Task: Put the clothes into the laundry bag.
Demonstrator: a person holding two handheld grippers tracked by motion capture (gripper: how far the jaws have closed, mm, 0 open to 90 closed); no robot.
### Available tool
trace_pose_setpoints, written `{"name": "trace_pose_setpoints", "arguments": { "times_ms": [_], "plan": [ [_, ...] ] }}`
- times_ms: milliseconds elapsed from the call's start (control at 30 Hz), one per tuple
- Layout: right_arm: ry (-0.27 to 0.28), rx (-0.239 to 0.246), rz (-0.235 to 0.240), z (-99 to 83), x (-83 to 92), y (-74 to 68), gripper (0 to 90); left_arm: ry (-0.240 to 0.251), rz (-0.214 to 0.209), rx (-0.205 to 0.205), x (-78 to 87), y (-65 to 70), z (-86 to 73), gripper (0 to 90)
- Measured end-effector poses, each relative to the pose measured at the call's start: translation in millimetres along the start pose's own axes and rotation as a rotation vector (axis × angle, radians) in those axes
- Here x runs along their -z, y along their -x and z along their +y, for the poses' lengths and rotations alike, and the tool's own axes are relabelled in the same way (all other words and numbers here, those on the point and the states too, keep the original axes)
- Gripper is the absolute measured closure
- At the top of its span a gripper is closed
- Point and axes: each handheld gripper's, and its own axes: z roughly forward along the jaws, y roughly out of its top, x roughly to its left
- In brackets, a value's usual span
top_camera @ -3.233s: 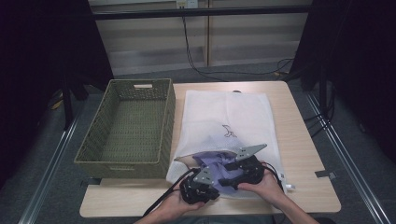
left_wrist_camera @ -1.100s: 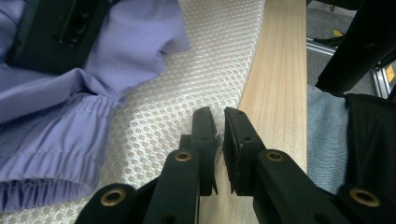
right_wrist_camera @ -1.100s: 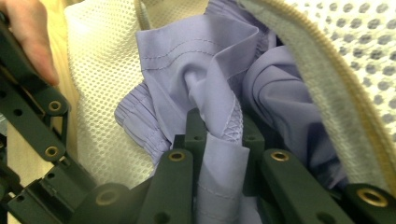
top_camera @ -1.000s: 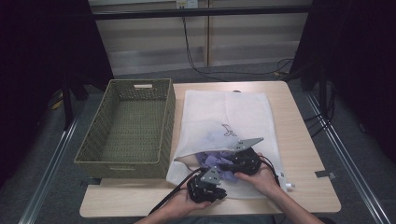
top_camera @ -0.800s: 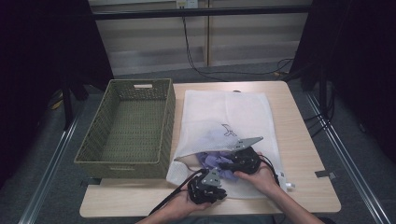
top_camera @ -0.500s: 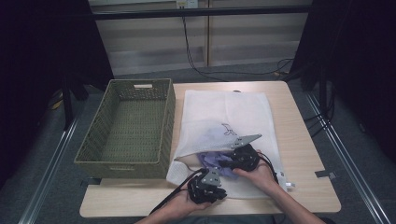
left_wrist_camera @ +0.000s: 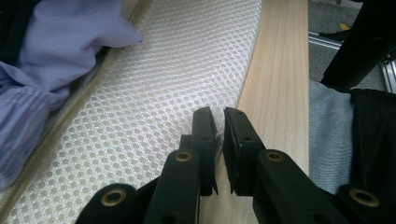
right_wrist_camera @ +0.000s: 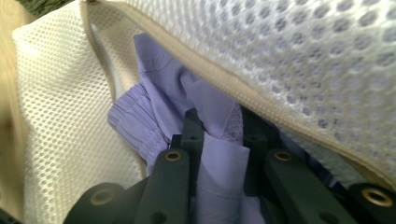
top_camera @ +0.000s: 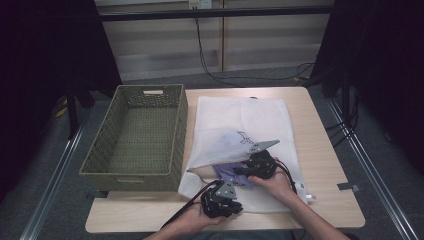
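Since the earliest picture, the right gripper (top_camera: 239, 172) has pushed deeper into the mesh bag's (top_camera: 260, 117) mouth with the lilac garment (right_wrist_camera: 219, 172); its jaws have just been easing apart, cloth seemingly between them.

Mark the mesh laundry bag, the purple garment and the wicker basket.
mesh laundry bag (top_camera: 245, 117): high view, flat upper panel.
purple garment (right_wrist_camera: 163, 93): right gripper view, fold inside the bag's opening.
wicker basket (top_camera: 181, 135): high view, right wall beside the bag.
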Motion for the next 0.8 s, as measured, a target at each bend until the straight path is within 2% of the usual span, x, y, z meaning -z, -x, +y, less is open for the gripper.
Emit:
{"name": "trace_pose_setpoints", "arguments": {
  "times_ms": [300,400,533,567,633,733,767,800],
  "plan": [
    [-0.001,-0.004,-0.008,1.0,-0.7,2.6,76.4,-0.008,-0.006,-0.005,0.6,-0.5,0.3,83.0],
    [0.000,-0.009,-0.020,3.5,-2.5,6.4,76.2,0.003,0.005,-0.003,-0.5,0.3,-0.1,83.0],
    [0.008,-0.020,-0.023,5.7,-4.6,11.7,76.0,-0.007,-0.008,-0.006,0.5,-0.6,0.3,83.0],
    [0.008,-0.019,-0.024,5.8,-4.9,12.2,76.1,0.003,0.003,-0.004,-0.4,0.1,-0.1,83.0],
    [0.006,-0.018,-0.029,5.9,-4.7,11.6,75.8,0.003,0.002,-0.004,-0.3,0.0,-0.1,83.1],
    [0.006,-0.021,-0.029,6.1,-4.9,11.4,75.7,-0.026,0.004,-0.011,1.4,-0.9,1.2,83.5],
    [0.006,-0.022,-0.030,6.3,-5.0,11.6,75.7,-0.013,0.002,-0.003,0.2,-1.4,0.8,84.0],
    [0.006,-0.022,-0.031,6.4,-5.0,11.8,75.7,-0.025,0.005,0.009,0.8,-1.7,1.4,84.1]
  ]
}}
